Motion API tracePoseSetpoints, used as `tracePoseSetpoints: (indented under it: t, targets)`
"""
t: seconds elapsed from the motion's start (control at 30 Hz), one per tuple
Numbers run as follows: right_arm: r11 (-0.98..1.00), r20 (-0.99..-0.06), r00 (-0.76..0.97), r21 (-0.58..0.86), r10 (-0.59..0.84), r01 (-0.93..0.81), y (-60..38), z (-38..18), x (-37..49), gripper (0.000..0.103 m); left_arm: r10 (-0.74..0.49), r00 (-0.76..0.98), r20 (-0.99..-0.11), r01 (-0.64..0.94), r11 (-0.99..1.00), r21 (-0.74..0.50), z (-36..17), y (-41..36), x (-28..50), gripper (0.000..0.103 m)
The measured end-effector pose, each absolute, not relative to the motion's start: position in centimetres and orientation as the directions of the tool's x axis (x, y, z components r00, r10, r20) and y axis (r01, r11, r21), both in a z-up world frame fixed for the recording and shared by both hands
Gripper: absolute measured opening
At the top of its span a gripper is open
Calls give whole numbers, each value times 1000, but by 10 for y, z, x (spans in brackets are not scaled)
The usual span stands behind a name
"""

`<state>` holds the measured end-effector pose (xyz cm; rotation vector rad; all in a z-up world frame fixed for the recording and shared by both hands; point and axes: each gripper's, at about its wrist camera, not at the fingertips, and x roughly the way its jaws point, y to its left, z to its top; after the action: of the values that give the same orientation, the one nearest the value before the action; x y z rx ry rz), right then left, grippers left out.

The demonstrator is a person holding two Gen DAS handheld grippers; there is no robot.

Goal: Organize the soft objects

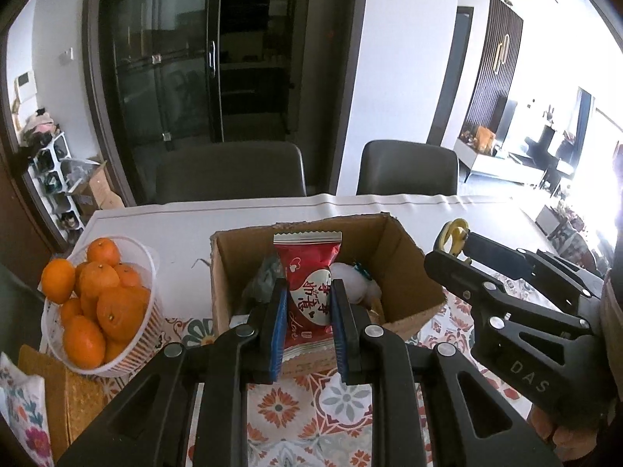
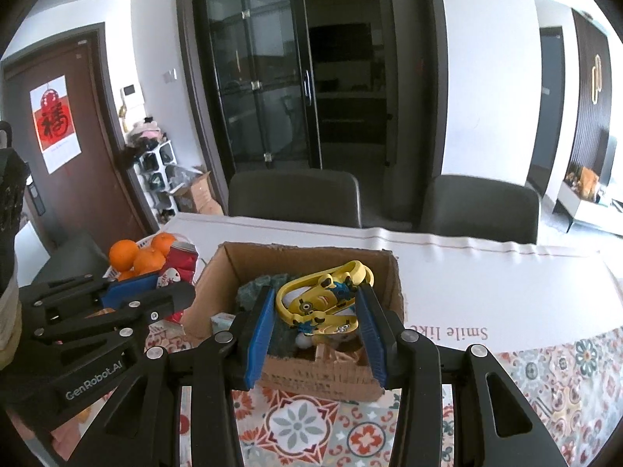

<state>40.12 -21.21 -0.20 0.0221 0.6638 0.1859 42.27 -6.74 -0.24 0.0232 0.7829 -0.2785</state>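
Observation:
An open cardboard box (image 1: 412, 272) stands on the patterned tablecloth; it also shows in the right wrist view (image 2: 218, 272). My left gripper (image 1: 309, 311) is shut on a red snack packet (image 1: 307, 272), held upright over the box's near edge. A white plush toy (image 1: 356, 280) and a dark green item (image 1: 266, 272) lie inside. My right gripper (image 2: 316, 313) is shut on a yellow Minions soft toy (image 2: 323, 299), held above the box's inside. The right gripper also appears in the left wrist view (image 1: 451, 249), right of the box.
A white basket of oranges (image 1: 97, 299) stands left of the box. Two grey chairs (image 1: 229, 171) stand behind the table. A white cloth with printed text (image 2: 486, 272) covers the far table. A woven mat (image 1: 78, 393) lies at front left.

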Motion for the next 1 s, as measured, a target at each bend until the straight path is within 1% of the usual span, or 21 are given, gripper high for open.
tracePoseSetpoints:
  t: [0.37, 0.47, 0.5, 0.6, 0.67, 0.77, 0.83, 0.87, 0.9, 0.97, 1.0]
  targets:
    - [975, -735, 641, 171, 220, -139, -223, -34, 463, 44, -233, 576, -784, 268, 959, -88, -19, -77, 474, 22]
    - [975, -759, 612, 179, 220, -128, -224, -43, 474, 44, -239, 529, -814, 263, 958, -111, -30, -79, 487, 23]
    - [976, -767, 603, 182, 219, -124, -224, -46, 477, 44, -236, 513, -825, 259, 959, -113, -34, -79, 491, 26]
    - [976, -789, 576, 188, 216, -108, -224, -54, 486, 46, -227, 483, -846, 248, 962, -117, -42, -80, 500, 47]
    - [976, -803, 556, 193, 216, -101, -225, -58, 491, 48, -201, 487, -850, 230, 968, -97, -44, -78, 501, 48]
    - [979, -812, 549, 190, 199, -75, -227, -58, 491, 56, -173, 497, -850, 209, 975, -77, -42, -73, 496, 52]
    - [983, -805, 567, 170, 175, -63, -226, -53, 484, 58, -151, 522, -839, 195, 979, -55, -38, -68, 488, 58]
    - [986, -800, 579, 154, 158, -56, -224, -49, 479, 59, -132, 536, -834, 183, 982, -38, -35, -65, 482, 59]
    - [988, -792, 593, 144, 148, -54, -222, -44, 473, 61, -119, 547, -829, 174, 984, -26, -32, -62, 478, 59]
    - [992, -772, 625, 115, 116, -42, -218, -33, 457, 64, -82, 580, -811, 143, 990, 2, -24, -56, 464, 62]
    - [994, -759, 643, 104, 104, -38, -215, -27, 447, 67, -75, 591, -803, 136, 991, 7, -20, -52, 460, 65]
